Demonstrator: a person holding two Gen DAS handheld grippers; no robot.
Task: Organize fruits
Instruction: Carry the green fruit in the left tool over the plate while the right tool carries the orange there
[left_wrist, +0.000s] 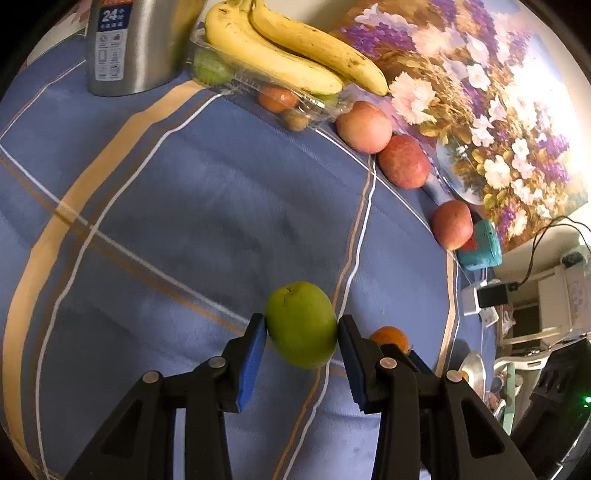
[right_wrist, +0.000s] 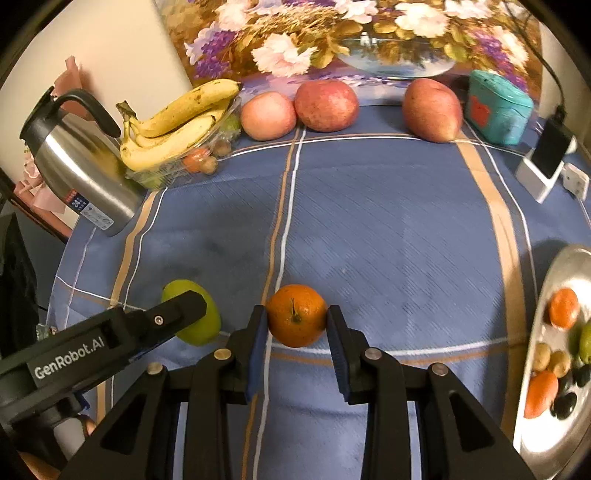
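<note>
Left gripper (left_wrist: 301, 328) clamped on green fruit (left_wrist: 301, 325) over blue cloth (left_wrist: 184, 221) | right gripper (right_wrist: 296, 319) clamped on orange (right_wrist: 296, 315) beside it | metal plate (right_wrist: 565, 266) with fruit at right | bananas (right_wrist: 177, 125), apples (right_wrist: 327, 105) at back

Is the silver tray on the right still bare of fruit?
No, the silver tray already holds an orange and several smaller fruits.
</note>
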